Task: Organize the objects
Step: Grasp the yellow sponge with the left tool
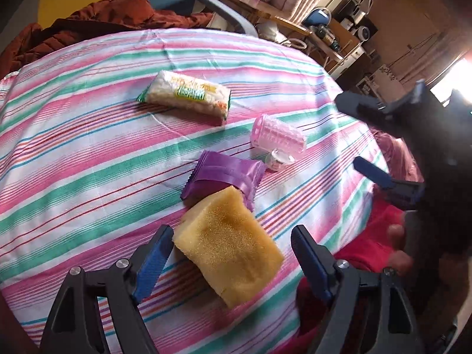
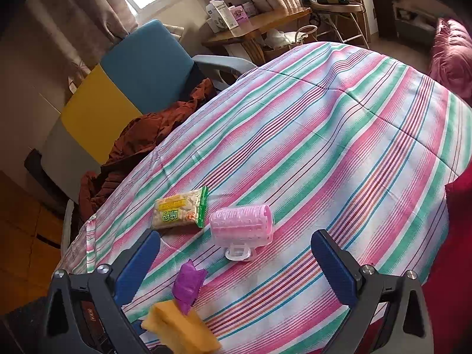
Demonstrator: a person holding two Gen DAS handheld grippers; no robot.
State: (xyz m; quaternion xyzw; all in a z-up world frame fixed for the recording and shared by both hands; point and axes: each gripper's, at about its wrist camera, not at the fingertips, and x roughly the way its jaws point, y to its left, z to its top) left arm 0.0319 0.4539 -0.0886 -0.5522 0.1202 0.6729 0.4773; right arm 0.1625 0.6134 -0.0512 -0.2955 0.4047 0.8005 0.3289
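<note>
The left gripper (image 1: 228, 261) has its fingers spread wide, with the yellow sponge (image 1: 228, 247) lying between them, untouched by either pad, near the table edge. One corner of the sponge rests on the purple packet (image 1: 224, 175) just beyond it. The right gripper (image 2: 236, 268) likewise stands spread and empty, aimed toward the pink hair roller (image 2: 242, 225) and the small clear cap (image 2: 238, 252) touching it. Farthest out lies the snack packet (image 1: 185, 96), well apart on the striped tablecloth (image 1: 88, 135). Judged progress: two items are grouped; three appear to await gathering.
</note>
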